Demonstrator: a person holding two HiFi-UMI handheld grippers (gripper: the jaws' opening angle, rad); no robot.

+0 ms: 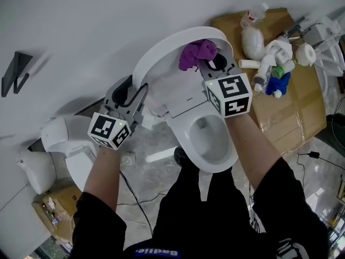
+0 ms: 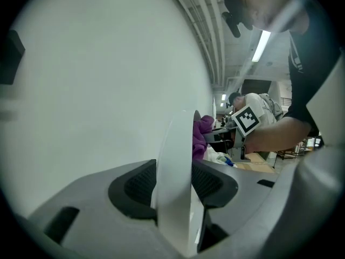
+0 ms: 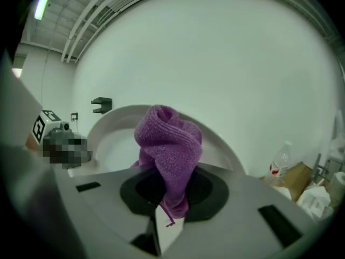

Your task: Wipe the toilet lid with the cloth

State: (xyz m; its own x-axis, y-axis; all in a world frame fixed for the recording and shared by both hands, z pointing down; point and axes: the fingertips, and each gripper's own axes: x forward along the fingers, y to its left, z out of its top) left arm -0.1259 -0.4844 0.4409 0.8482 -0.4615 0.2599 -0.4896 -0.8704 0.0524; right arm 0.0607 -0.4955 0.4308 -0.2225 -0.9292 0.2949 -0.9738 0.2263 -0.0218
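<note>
The white toilet lid [image 1: 161,58] stands raised against the wall above the open bowl [image 1: 207,139]. My left gripper [image 1: 132,88] has the lid's left edge between its jaws. In the left gripper view the thin lid edge [image 2: 178,144] fills the gap, both pads lie against it, and my left gripper [image 2: 173,183] is shut on it. My right gripper [image 1: 213,63] is shut on a bunched purple cloth [image 1: 197,53] held up at the lid's inner face near the top. In the right gripper view the cloth [image 3: 167,144] rises from my right gripper [image 3: 170,190] before the lid [image 3: 116,139].
A flattened cardboard sheet [image 1: 291,107] lies at the right with several bottles and sprayers [image 1: 269,58] on it. Other white ceramic pieces [image 1: 59,139] stand on the floor at the left. A black bracket [image 1: 16,72] hangs on the wall. Cables trail over the floor.
</note>
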